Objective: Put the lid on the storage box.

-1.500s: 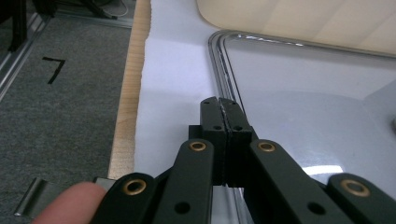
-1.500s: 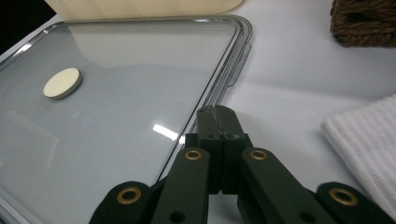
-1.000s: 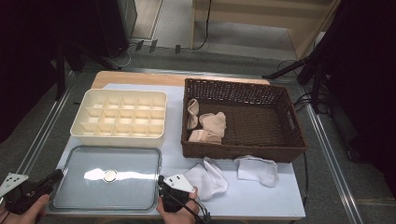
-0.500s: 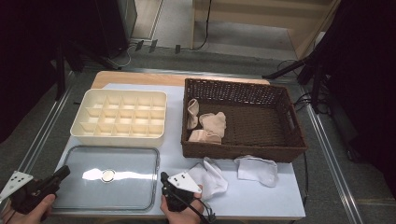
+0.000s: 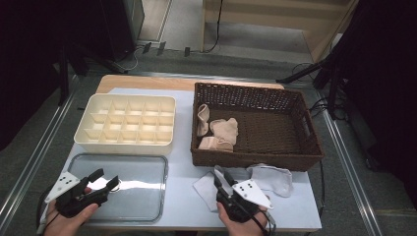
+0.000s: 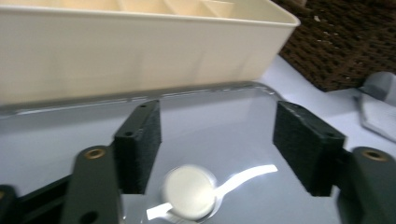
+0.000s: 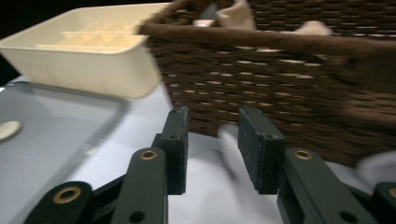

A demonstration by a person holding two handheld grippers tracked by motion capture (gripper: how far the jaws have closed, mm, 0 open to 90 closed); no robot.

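Pale table [image 5: 182, 169]: left gripper [image 6: 217, 144] fingers spread around lid knob [image 6: 189, 191]; right gripper [image 7: 210, 149] fingers parted beside white sock [image 5: 204, 189].

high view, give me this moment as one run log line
left gripper: open over lid, around knob | right gripper: open at white sock | basket: beige socks inside

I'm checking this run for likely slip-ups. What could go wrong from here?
The right gripper stands open over the near white sock, close to the wicker basket; it may pinch too little cloth or bump the wall. The left gripper hovers open over the clear lid around its white knob; the smooth lid could slide if nudged.
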